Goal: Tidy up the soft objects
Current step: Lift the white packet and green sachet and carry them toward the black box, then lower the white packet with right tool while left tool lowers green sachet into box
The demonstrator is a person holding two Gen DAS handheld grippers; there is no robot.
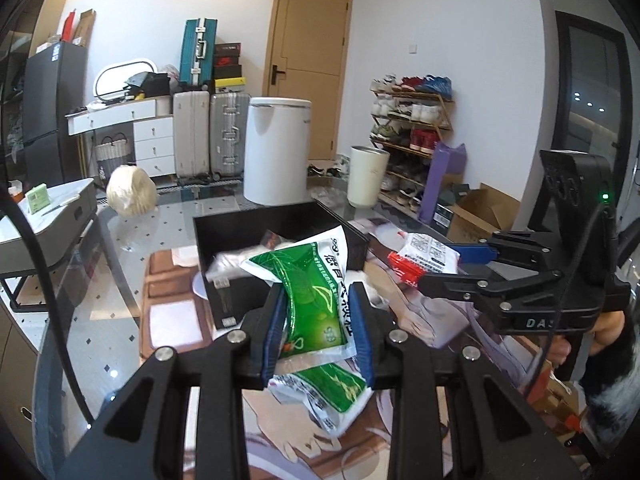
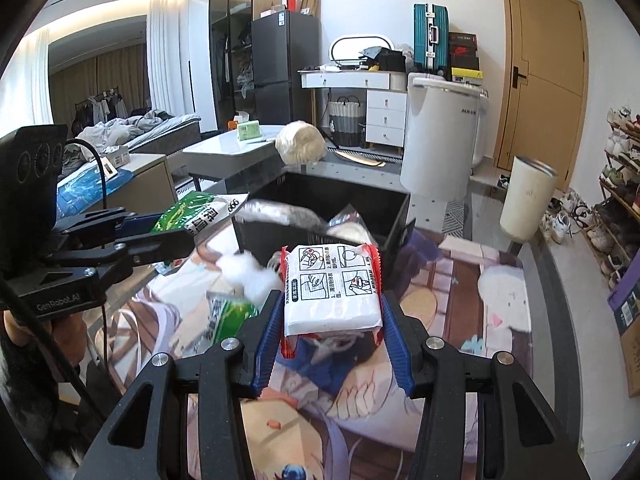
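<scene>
Left hand-held gripper [image 1: 318, 322]: I'm clamped on the green pack [image 1: 316, 300], just short of the black box [image 1: 240, 232].
Right hand-held gripper [image 2: 330, 316]: I'm gripping the red-and-white pack [image 2: 332, 292] above the tabletop [image 2: 500, 312].
Technique: I'd clear the box rim, then release one pack at a time.

We see a white-walled room with a tan wooden door [image 1: 310, 66] far ahead of the claw. Left of it stand silver suitcases [image 1: 209, 138], a teal suitcase [image 1: 199, 50] on top, and a white drawer unit [image 1: 154, 140]. A black refrigerator [image 1: 54, 108] rises at far left. A shoe rack [image 1: 412, 120] lines the right wall. In the right wrist view, curtains [image 2: 164, 64] and an unmade bed [image 2: 140, 130] lie far left under ceiling cove light.
</scene>
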